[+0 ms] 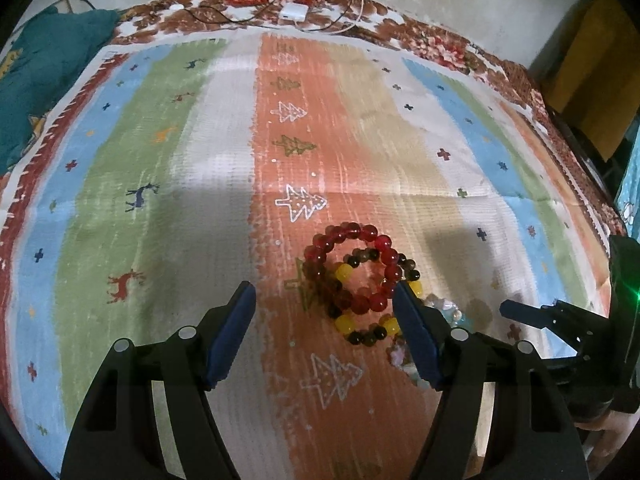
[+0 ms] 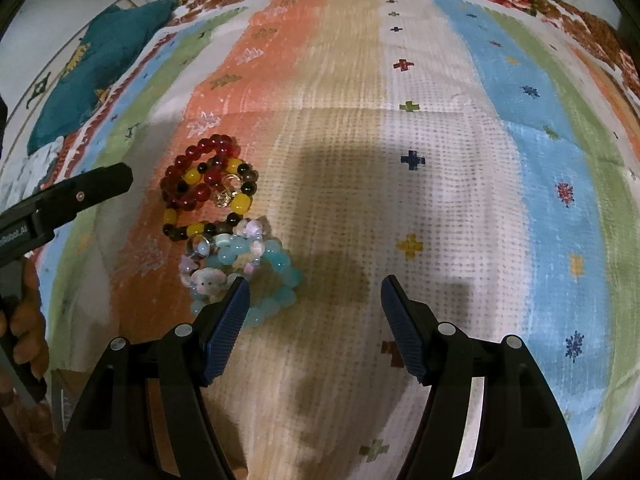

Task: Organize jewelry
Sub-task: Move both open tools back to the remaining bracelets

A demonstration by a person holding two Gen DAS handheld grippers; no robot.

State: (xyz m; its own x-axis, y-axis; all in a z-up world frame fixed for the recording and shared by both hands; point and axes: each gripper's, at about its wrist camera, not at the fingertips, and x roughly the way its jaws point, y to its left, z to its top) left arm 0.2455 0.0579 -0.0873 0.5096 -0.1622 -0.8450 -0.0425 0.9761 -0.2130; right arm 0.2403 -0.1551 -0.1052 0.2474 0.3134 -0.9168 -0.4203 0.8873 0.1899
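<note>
On a striped woven cloth (image 1: 192, 128) printed with trees, deer and small crosses, the jewelry lies in one small heap on the orange stripe. Four beaded bracelets can be counted. The red bracelet (image 1: 352, 236) is made of round, glossy, see-through beads. The yellow-and-dark bracelet (image 2: 192, 229) mixes large opaque yellow beads with smaller brown and black ones, and lies tangled through the red one. The pale blue bracelet (image 2: 280, 280) has smooth, milky round beads. The pastel bracelet (image 2: 208, 278) has pink and white beads and a small animal-shaped charm. One small gold piece (image 2: 226, 196) sits among the red and yellow beads; its form is too small to tell.

Left gripper (image 1: 324, 300): jaws well apart, holding nothing, poised over the red and yellow bracelets, with ribbed blue pads (image 1: 232, 332). Right gripper (image 2: 316, 296): jaws likewise well apart and empty, just beside the blue bracelet. Lettering on the left gripper's body, seen from the right wrist, is only partly legible, ending in "AI". A hand (image 2: 24, 320) grips its handle.

Beyond the cloth lie one teal cushion (image 1: 48, 76), one white adapter (image 1: 294, 12) and several cables.
</note>
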